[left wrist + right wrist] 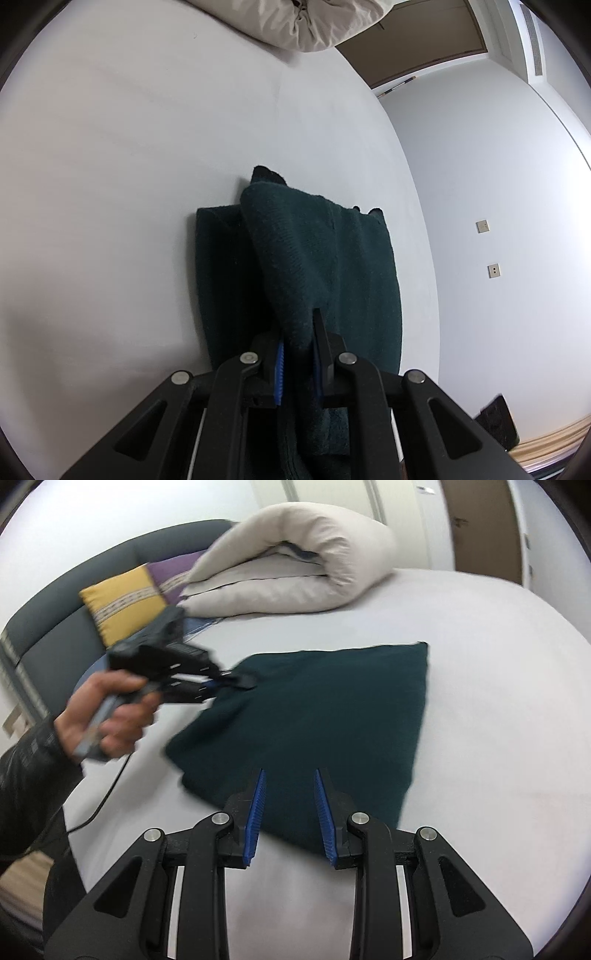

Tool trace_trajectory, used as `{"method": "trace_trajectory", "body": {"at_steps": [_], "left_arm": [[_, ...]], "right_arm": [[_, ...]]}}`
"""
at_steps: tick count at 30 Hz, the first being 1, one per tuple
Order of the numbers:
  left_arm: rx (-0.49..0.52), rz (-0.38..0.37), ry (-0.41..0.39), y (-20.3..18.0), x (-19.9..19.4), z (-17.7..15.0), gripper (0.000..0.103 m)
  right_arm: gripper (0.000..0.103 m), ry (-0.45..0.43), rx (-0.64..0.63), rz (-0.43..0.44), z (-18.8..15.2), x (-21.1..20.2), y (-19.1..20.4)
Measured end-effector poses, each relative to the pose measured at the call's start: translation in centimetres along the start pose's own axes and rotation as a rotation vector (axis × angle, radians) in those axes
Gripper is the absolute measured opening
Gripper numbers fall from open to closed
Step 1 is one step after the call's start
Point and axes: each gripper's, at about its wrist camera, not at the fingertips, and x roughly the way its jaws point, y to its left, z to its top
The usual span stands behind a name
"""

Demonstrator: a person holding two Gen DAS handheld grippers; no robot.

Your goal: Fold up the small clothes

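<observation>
A dark green knit garment lies on the white bed sheet, partly folded. My left gripper is shut on a fold of the garment and lifts it off the rest of the cloth. In the right wrist view the left gripper pinches the garment's far left corner, held by a hand. My right gripper is open and empty, hovering just above the garment's near edge.
A rolled beige duvet lies at the bed's far end, with a yellow and purple pillow beside it against a dark headboard. A black cable trails off the left side. The bed's right edge meets a white wall.
</observation>
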Motion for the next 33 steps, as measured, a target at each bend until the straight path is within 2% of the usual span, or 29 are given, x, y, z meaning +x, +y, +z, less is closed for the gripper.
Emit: {"method": "trace_trajectory", "body": {"at_steps": [2,3,5,7,9,13,17,20,24,26,27,29,33], "left_arm": [[-0.008,0.030,0.013,0.6,0.9,-0.2,0.014],[-0.014,0.044,0.018,1.1,1.6,-0.3,0.014],[-0.040,0.023,0.006,1.7,2.8,0.1,0.015],[-0.063,-0.014,-0.009,2.6,2.7,-0.1,0.016],[-0.051,-0.020,-0.015,2.7,2.7,-0.4,0.017],[-0.048,-0.042,-0.018,2.9,2.9,-0.3,0.017],[-0.059,-0.076,-0.029,3.4,3.1,-0.3,0.017],[-0.076,-0.100,-0.033,3.5,3.0,-0.1,0.017],[-0.084,-0.114,-0.055,4.0,2.8,-0.1,0.017],[-0.084,-0.102,-0.078,4.0,2.2,-0.1,0.021],[-0.087,-0.085,-0.098,4.1,1.6,0.0,0.029],[-0.085,-0.036,-0.152,3.9,0.0,0.1,0.036],[-0.026,0.022,-0.245,1.5,-3.0,-0.3,0.036]], "right_arm": [[0.028,0.004,0.067,0.083,0.6,0.6,-1.1],[0.028,0.005,0.100,0.156,1.2,1.1,-1.4],[0.028,0.006,0.112,0.252,2.1,2.9,-0.6],[0.028,0.030,0.127,0.287,2.5,4.9,0.0],[0.028,0.061,0.159,0.319,2.7,7.9,1.0],[0.028,0.132,0.178,0.367,2.3,11.7,3.2],[0.028,0.226,0.121,0.341,0.7,15.4,5.9],[0.028,0.238,0.095,0.317,-0.2,16.6,6.7],[0.028,0.248,0.139,0.339,-0.3,17.9,6.3],[0.028,0.242,0.107,0.324,-0.6,18.1,6.8],[0.028,0.238,0.103,0.323,-0.6,18.0,6.9],[0.028,0.238,0.122,0.345,-0.8,17.3,6.8],[0.028,0.210,0.102,0.413,-1.1,13.9,6.2]]}}
